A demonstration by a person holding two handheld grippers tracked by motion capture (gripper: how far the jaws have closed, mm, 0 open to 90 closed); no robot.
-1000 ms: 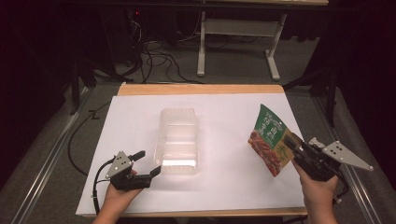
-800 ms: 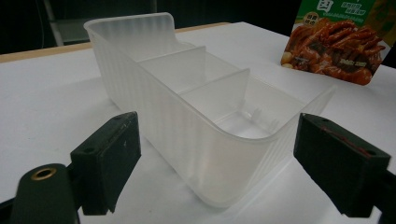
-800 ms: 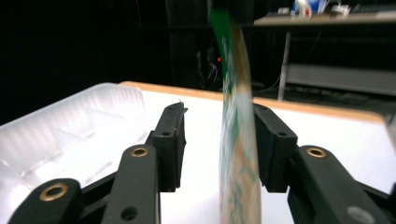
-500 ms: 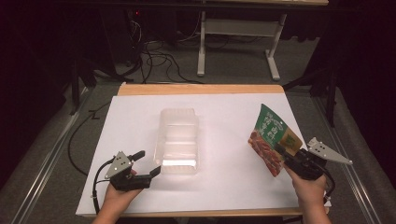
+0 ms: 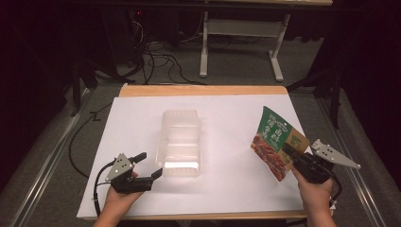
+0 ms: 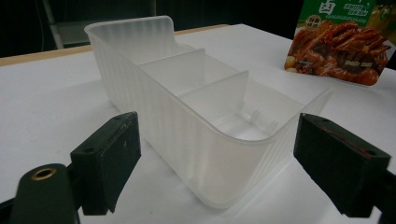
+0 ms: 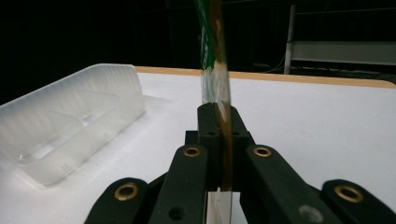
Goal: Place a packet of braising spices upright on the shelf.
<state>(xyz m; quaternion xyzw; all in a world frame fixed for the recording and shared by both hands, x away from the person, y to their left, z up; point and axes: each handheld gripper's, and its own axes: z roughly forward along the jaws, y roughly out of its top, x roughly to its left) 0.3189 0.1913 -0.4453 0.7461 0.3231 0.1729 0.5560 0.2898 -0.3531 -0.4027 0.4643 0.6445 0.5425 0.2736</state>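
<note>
The right gripper (image 5: 294, 154) has its two black fingers (image 7: 219, 135) pressed flat on the thin edge of a shiny snack bag (image 5: 279, 142) — they have just been closing on it, and the bag is pinched between them. The bag is flat and crinkly, green at the top with a picture of brown, glossy food lower down. It is held up, tilted, over the right edge of the white surface (image 5: 236, 189).

The left gripper (image 5: 146, 165) has its blocky, matte black fingers (image 6: 109, 161) spread wide, one on each side of the near end of a clear plastic box (image 5: 182, 142), not touching it. The box is long, cloudy and ribbed, with rounded corners and thin walls that split it into three parts — it lies in the middle of the surface.
</note>
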